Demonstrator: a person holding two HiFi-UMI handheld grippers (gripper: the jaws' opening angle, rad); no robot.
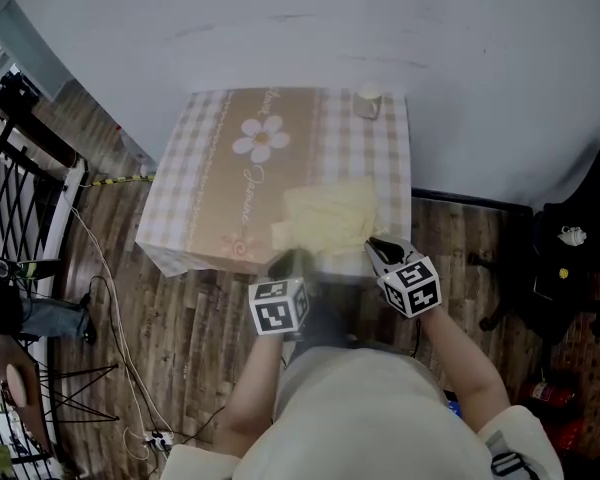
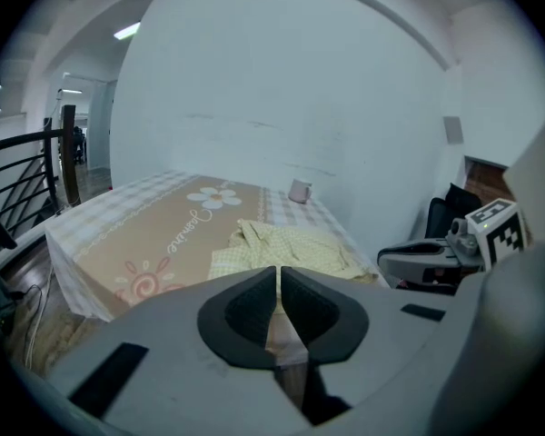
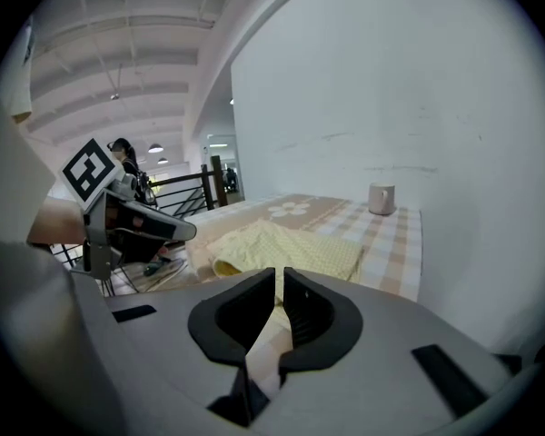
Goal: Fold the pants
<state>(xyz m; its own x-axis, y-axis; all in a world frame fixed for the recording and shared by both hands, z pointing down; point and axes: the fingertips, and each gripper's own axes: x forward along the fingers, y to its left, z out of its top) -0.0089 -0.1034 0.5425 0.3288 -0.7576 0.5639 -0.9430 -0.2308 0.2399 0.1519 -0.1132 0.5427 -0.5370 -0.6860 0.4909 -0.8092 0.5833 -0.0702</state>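
Observation:
Pale yellow checked pants [image 1: 330, 213] lie crumpled on the near right part of a table under a beige checked cloth [image 1: 205, 183]. Both grippers hover at the table's near edge, just short of the pants. In the head view my left gripper [image 1: 292, 260] is by the pants' near left corner and my right gripper [image 1: 378, 246] by their near right corner. In the left gripper view the jaws [image 2: 279, 271] are shut with nothing between them, and the pants [image 2: 291, 248] lie just ahead. The right gripper's jaws [image 3: 280, 272] are shut and empty too, pointing at the pants [image 3: 286, 248].
A small cup [image 1: 368, 101] stands at the table's far right corner, against a white wall. A black railing [image 1: 20, 178] and cables [image 1: 110, 308] are on the left over wooden floor. A black chair [image 1: 570, 248] stands to the right.

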